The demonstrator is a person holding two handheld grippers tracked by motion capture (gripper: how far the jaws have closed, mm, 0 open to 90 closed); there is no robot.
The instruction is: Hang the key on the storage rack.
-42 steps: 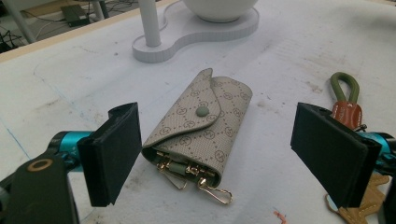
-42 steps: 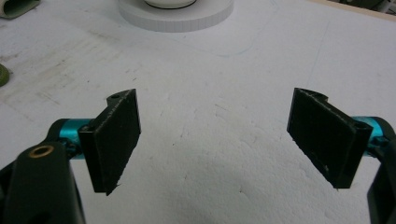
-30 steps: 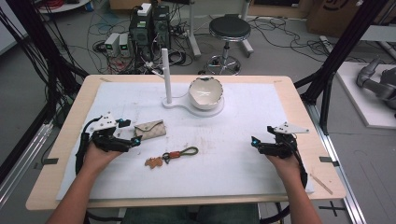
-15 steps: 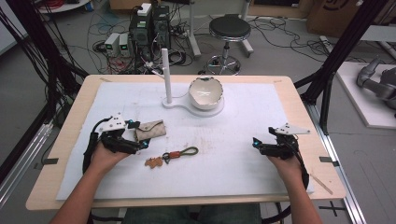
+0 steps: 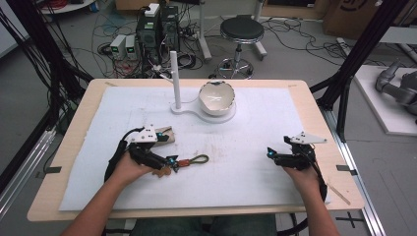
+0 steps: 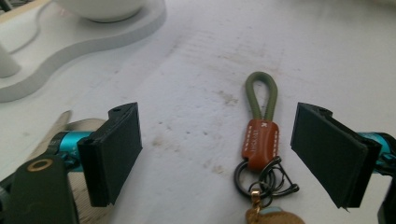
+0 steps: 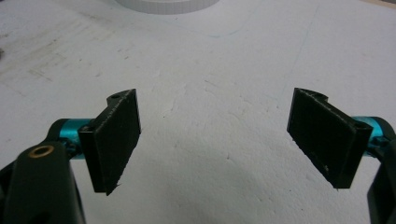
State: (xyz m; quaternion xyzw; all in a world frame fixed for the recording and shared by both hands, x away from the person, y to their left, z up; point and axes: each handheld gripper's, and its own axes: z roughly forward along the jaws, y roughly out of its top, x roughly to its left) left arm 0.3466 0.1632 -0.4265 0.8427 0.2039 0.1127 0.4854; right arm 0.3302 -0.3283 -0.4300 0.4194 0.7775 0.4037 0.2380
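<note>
The left gripper (image 5: 169, 160) sits low over the white mat (image 5: 255, 128) on the bench (image 5: 314, 98), its fingers (image 6: 114, 151) spread wide apart with nothing between their pads but the keychain (image 6: 260, 140). In the left gripper view the keychain lies flat between the two fingers, closer to the one on that view's right, and touches neither. Its long axis runs straight away from the gripper: the olive cord loop (image 6: 261, 95) points ahead, the brown leather tab (image 6: 259, 143) sits in the middle, and the dark metal rings (image 6: 266, 178) are nearest the camera, with a small tan charm (image 6: 275, 218) at the bottom edge.

In the high view the keychain (image 5: 192, 160) lies left of the mat's centre, its length running roughly left to right, with the loop toward the middle of the bench and the ring end at the left gripper's tips. A tan pouch (image 5: 164, 135) lies just behind that gripper.

The right gripper (image 5: 270, 155) rests well apart on the right side of the mat, its fingers (image 7: 114, 140) also wide apart over bare mat. At the far side stands a white base with an upright post (image 5: 176, 78) and a white bowl (image 5: 216, 97).
</note>
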